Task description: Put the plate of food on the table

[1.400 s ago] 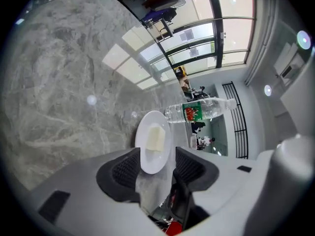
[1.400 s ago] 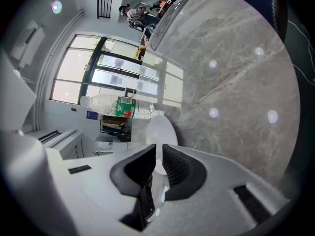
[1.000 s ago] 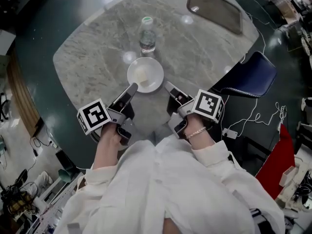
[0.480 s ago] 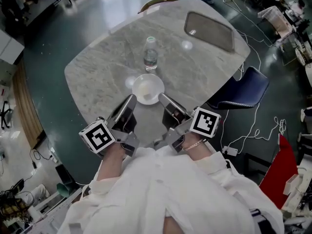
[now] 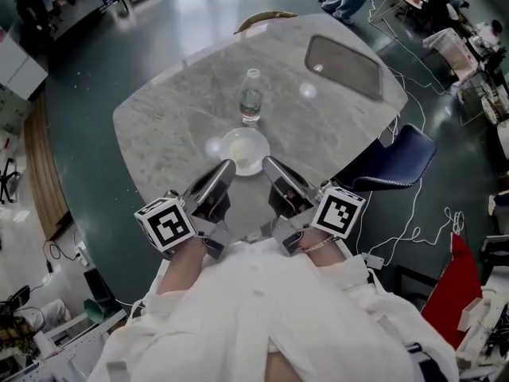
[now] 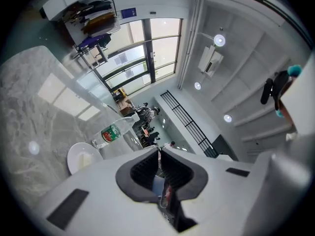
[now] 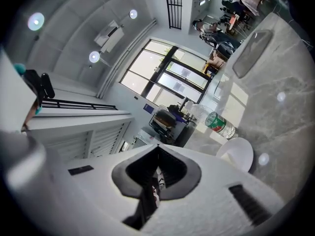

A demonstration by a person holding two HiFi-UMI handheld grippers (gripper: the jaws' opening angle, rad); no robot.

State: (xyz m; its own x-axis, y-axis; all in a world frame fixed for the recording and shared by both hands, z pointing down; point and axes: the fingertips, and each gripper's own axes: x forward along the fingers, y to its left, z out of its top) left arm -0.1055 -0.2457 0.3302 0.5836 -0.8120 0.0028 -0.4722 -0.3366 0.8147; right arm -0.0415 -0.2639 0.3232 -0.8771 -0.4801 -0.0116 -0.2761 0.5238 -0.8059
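A white plate (image 5: 244, 150) with a pale piece of food rests on the marble table (image 5: 159, 126), just in front of a water bottle (image 5: 251, 98). My left gripper (image 5: 226, 167) hovers over the near table edge, a little short of the plate's left side. Its jaws have just been closing and now meet with nothing between them. My right gripper (image 5: 269, 164) hangs short of the plate's right side, also shut and empty. The plate (image 6: 81, 156) and bottle (image 6: 112, 132) lie left of the closed left gripper (image 6: 159, 149); the plate (image 7: 237, 154) lies right of the right gripper (image 7: 158, 146).
A dark oblong tray (image 5: 347, 66) lies at the table's far right. A blue chair (image 5: 398, 153) stands off the right edge, with white cables (image 5: 413, 205) on the dark floor. A red object (image 5: 461, 269) stands lower right.
Both grippers have drawn back from the plate's rim toward the person and risen. The plate stays on the table by the bottle.
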